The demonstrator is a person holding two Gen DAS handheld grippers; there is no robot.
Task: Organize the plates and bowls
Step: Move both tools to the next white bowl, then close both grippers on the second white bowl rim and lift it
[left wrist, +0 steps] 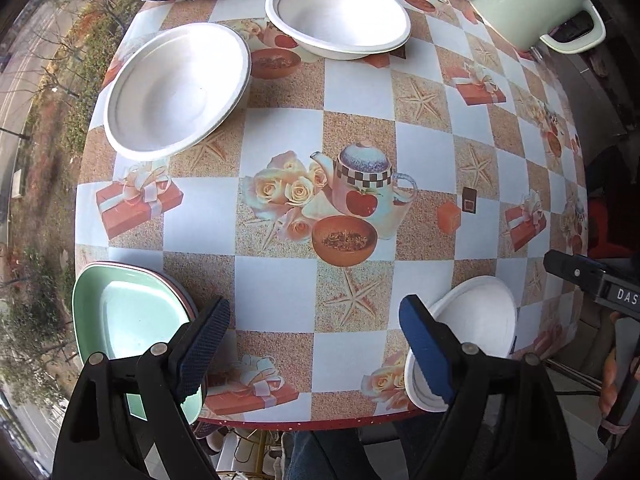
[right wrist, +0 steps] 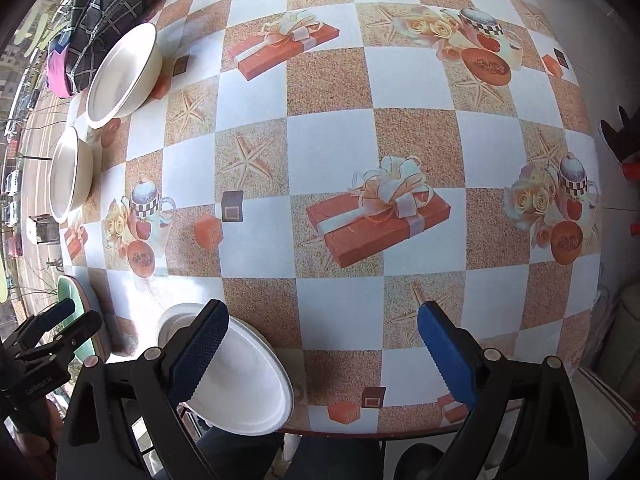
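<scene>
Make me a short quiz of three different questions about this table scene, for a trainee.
1. True or false: the left hand-held gripper holds a bowl.
2. How many white bowls stand at the far side of the table in the left wrist view?
3. What lies under the green plate? A) a pink plate B) a white bowl C) a napkin

Key: 1. False; its jaws are open and empty. 2. Two: one bowl, another bowl. 3. A; a pink rim shows beneath it.
</scene>
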